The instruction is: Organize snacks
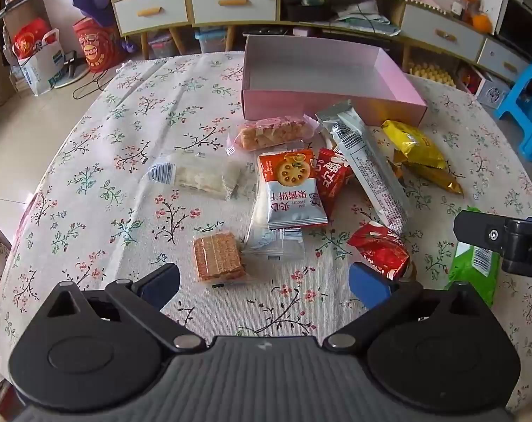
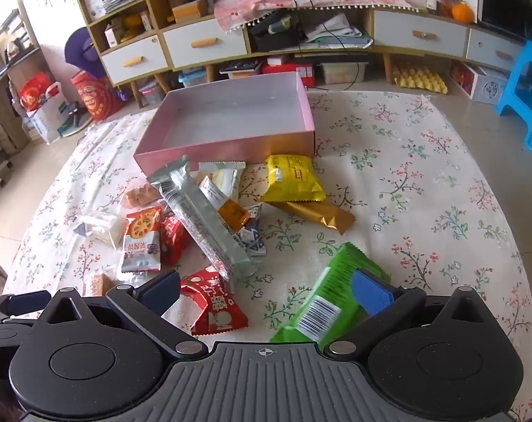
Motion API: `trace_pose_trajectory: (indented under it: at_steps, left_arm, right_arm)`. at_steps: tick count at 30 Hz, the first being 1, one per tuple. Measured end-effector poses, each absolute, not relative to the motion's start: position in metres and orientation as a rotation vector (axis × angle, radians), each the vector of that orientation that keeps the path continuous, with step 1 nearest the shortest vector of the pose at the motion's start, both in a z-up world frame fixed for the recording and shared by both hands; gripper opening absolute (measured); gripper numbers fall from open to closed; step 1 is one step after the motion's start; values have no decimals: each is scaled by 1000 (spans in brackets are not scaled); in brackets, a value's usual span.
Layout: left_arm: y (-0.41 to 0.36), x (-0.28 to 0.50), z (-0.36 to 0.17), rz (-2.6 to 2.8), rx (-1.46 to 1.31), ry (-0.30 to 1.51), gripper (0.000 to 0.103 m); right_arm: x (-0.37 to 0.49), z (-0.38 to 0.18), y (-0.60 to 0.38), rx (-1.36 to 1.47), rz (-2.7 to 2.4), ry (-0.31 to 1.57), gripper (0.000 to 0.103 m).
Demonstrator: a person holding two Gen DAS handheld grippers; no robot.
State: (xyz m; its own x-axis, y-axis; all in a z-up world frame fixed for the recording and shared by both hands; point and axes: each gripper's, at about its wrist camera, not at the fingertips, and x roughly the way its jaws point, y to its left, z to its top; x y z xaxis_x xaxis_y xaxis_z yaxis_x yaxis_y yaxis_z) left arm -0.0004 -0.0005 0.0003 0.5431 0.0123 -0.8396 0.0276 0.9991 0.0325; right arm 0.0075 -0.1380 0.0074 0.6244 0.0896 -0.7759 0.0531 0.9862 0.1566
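An empty pink box (image 1: 332, 105) (image 2: 227, 146) stands on the floral tablecloth behind a pile of snack packets. The pile holds a red-and-white biscuit packet (image 1: 292, 190), a long silver packet (image 1: 368, 165) (image 2: 202, 218), a yellow packet (image 1: 412, 144) (image 2: 292, 177), a wafer (image 1: 216, 256) and a red packet (image 1: 380, 251) (image 2: 209, 304). My left gripper (image 1: 264, 283) is open above the cloth in front of the wafer. My right gripper (image 2: 266, 292) is open over the red packet and a green packet (image 2: 332, 297) (image 1: 473, 263). The green packet lies under its right finger (image 2: 371, 295).
The tablecloth (image 1: 125, 147) covers a round table whose edge drops to the tiled floor on the left. Cabinets with drawers (image 2: 202, 45) line the back wall. A blue stool (image 2: 526, 95) stands at the right. Bags (image 1: 93, 45) sit on the floor at the left.
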Motion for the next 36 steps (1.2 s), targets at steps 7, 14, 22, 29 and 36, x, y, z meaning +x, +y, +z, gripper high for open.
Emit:
trace_pose_trajectory:
  at_steps: [7, 14, 22, 29, 36]
  left_arm:
    - [0, -3, -1, -9, 37, 989, 103]
    - [2, 0, 0, -15, 33, 994, 103]
    - [2, 0, 1, -15, 33, 993, 103]
    - [2, 0, 1, -15, 33, 990, 103]
    - [2, 0, 2, -15, 34, 989, 103]
  right_arm:
    - [9, 5, -139, 154, 12, 900, 103]
    - [10, 4, -136, 158, -25, 906, 103]
    - [10, 4, -137, 157, -21, 907, 103]
    - [10, 5, -138, 159, -23, 911, 103]
    - [11, 4, -137, 159, -25, 912, 103]
